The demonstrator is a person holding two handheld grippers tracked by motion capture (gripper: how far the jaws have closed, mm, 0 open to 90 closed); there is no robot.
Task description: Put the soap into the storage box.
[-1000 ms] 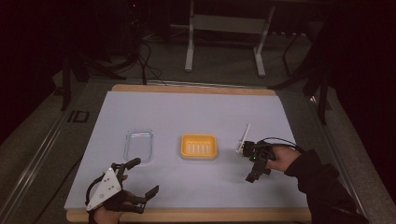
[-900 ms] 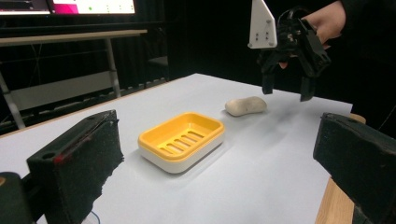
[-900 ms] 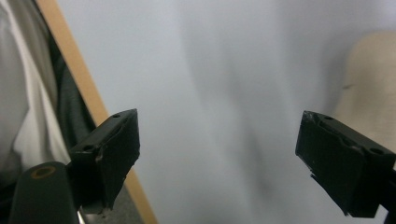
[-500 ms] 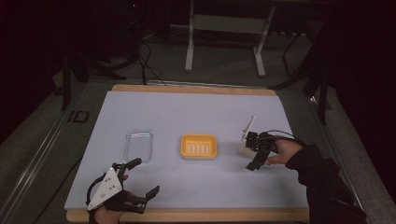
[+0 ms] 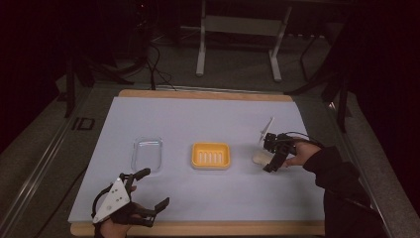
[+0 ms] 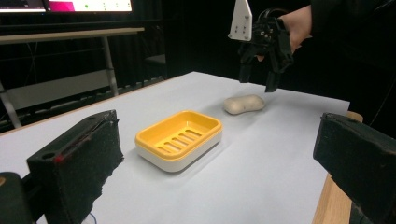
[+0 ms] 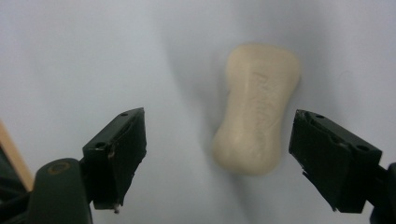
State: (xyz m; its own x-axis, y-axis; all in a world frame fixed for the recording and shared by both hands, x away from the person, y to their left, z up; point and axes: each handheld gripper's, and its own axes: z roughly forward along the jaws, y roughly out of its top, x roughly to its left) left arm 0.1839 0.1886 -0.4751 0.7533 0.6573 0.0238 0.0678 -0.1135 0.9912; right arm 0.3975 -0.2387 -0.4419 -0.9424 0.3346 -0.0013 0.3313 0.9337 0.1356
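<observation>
Right hand-held gripper [image 7: 217, 158] wide open, empty, above soap bar [image 7: 258, 107]; yellow dish [image 5: 211, 155] near; path clear.

Three camera positions around one table

The table [image 5: 163, 114] is seen from above; the soap bar [image 7: 256, 109] is viewed closely downward, and shared obliquely in the left gripper view.

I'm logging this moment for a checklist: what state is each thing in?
Soap bar: lying flat on the table, ungripped.
Soap dish: upright, empty.
Clear lid: flat on the table, apart from the dish.
Right gripper: open, above the soap.
Left gripper: open, holding nothing.
</observation>
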